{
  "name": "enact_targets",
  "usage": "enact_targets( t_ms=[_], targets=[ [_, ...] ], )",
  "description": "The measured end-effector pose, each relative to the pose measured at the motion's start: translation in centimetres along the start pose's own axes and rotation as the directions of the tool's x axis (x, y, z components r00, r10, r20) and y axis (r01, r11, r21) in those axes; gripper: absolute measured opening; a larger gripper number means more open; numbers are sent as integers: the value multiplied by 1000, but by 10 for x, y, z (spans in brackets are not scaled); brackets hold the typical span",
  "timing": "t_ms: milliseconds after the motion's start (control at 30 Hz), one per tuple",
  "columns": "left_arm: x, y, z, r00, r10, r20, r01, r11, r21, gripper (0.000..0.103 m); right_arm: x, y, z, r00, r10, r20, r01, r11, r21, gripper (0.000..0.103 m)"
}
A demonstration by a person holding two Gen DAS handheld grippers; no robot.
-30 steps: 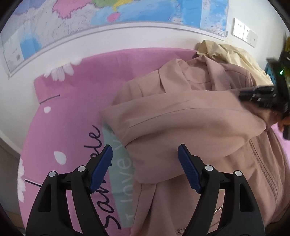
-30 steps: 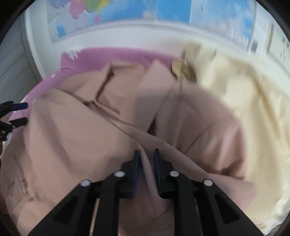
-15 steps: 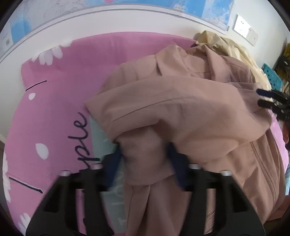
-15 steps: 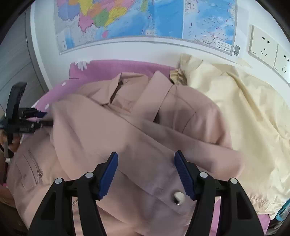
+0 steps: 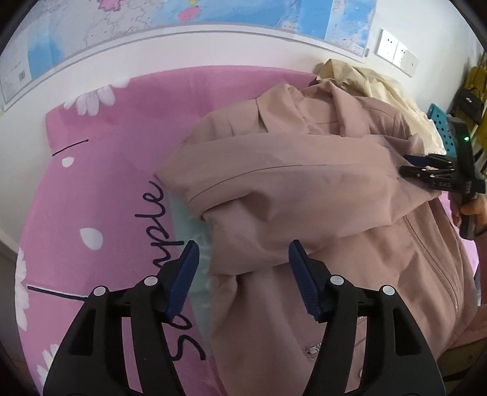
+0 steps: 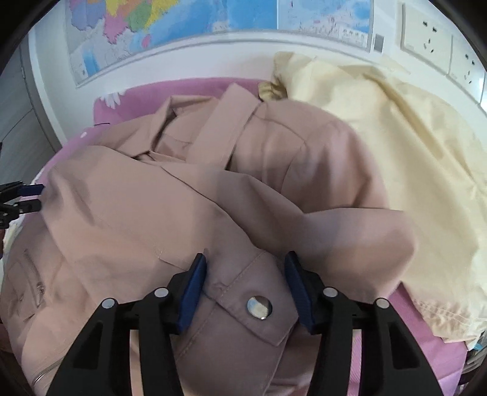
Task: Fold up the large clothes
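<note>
A dusty-pink jacket (image 5: 304,189) lies on a pink printed sheet (image 5: 100,189), one sleeve folded across its body. My left gripper (image 5: 243,271) is open, its blue pads either side of the sleeve's cuff end. In the right wrist view the jacket (image 6: 182,207) fills the middle; my right gripper (image 6: 246,286) is open over a cuff with a metal snap button (image 6: 259,307). The right gripper also shows in the left wrist view (image 5: 426,173) at the jacket's right edge. The left gripper shows at the far left of the right wrist view (image 6: 26,198).
A cream-yellow garment (image 6: 411,158) lies piled to the right of the jacket, against the wall. A wall map (image 6: 213,24) and white sockets (image 6: 426,39) are behind. A blue crate (image 5: 441,128) stands at the far right.
Both grippers have opened: the right let go of the jacket fabric it pinched, and the left released the sleeve end it had closed around. The sleeve now rests across the jacket.
</note>
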State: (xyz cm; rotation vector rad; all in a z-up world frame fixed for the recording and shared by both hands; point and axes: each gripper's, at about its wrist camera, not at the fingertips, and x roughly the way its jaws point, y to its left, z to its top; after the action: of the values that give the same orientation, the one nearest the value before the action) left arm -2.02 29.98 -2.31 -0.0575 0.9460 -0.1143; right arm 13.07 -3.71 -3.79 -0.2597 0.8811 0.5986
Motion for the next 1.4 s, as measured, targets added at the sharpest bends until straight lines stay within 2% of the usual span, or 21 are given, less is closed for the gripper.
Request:
enact_targets(
  t_ms=[33, 100, 167, 233, 267, 300, 333, 367, 400, 467, 533, 633, 667, 733, 767, 800, 900, 1067, 1167, 1267, 1400],
  targets=[
    [0, -2, 0, 1000, 2, 3, -2, 1000, 6, 69, -7, -1, -2, 1000, -8, 17, 8, 1000, 5, 61],
    [0, -6, 0, 1000, 7, 10, -7, 1000, 15, 71, -20, -6, -5, 999, -2, 39, 1, 999, 41, 78],
    [3, -8, -1, 1000, 2, 5, -2, 1000, 21, 71, -25, -11, -10, 998, 54, 40, -57, 994, 88, 86],
    [5, -11, -2, 1000, 3, 2, -3, 1000, 28, 71, -22, -12, -15, 995, 97, 20, -99, 989, 108, 86],
    [5, -13, -2, 1000, 5, 4, -5, 999, 32, 71, -18, -9, -18, 997, 75, 0, -74, 993, 91, 77],
    [5, -13, -3, 1000, 7, 5, -7, 999, 34, 72, -14, -6, -19, 998, 54, -24, -52, 996, 68, 53],
    [5, -14, -2, 1000, 6, 5, -6, 1000, 31, 72, -13, -4, -20, 998, 44, -37, -42, 998, 54, 45],
    [4, -14, -3, 1000, 4, 6, -5, 1000, 28, 72, -12, -3, -20, 998, 49, -34, -48, 997, 53, 29],
    [2, -14, -3, 1000, 5, 11, -6, 1000, 24, 72, -13, -3, -18, 998, 50, -26, -49, 998, 50, 19],
    [-2, -15, -5, 1000, 10, 17, -10, 1000, 20, 73, -20, -3, -13, 1000, -10, 1, 10, 999, 41, 14],
    [-7, -14, -8, 1000, 13, 27, -13, 1000, 15, 76, -28, -10, -10, 999, -34, 39, 31, 997, 69, 13],
    [-10, -15, -10, 999, 32, 30, -32, 999, 14, 76, -25, -16, -11, 998, -54, 29, 51, 995, 87, 15],
    [-10, -16, -10, 999, 37, 31, -38, 999, 16, 76, -19, -16, -14, 998, -62, 4, 61, 994, 85, 19],
    [-11, -20, -11, 998, 45, 31, -46, 999, 17, 76, -13, -13, -19, 994, -102, -24, 104, 992, 74, 37],
    [-11, -21, -12, 998, 48, 30, -48, 999, 17, 76, -14, -12, -20, 994, -109, -21, 110, 991, 77, 49],
    [-12, -24, -12, 998, 53, 30, -54, 998, 21, 76, -18, -10, -21, 994, -110, -5, 110, 991, 80, 55],
    [-13, -30, -15, 997, 64, 32, -65, 997, 38, 79, -36, 4, -22, 991, -116, 61, 112, 992, 58, 60],
    [-16, -34, -17, 997, 71, 41, -73, 996, 45, 80, -57, 29, -21, 990, -47, 130, 47, 999, 2, 63],
    [-18, -36, -20, 997, 69, 41, -71, 997, 42, 81, -51, 41, -21, 994, -16, 108, 19, 999, -30, 63],
    [-20, -36, -25, 997, 71, 40, -73, 997, 35, 82, -33, 39, -23, 998, -27, 57, 28, 999, -16, 62],
    [-27, -32, -34, 997, 65, 44, -66, 998, 19, 84, -13, 17, -31, 998, -70, 5, 70, 996, 51, 57]
  ],
)
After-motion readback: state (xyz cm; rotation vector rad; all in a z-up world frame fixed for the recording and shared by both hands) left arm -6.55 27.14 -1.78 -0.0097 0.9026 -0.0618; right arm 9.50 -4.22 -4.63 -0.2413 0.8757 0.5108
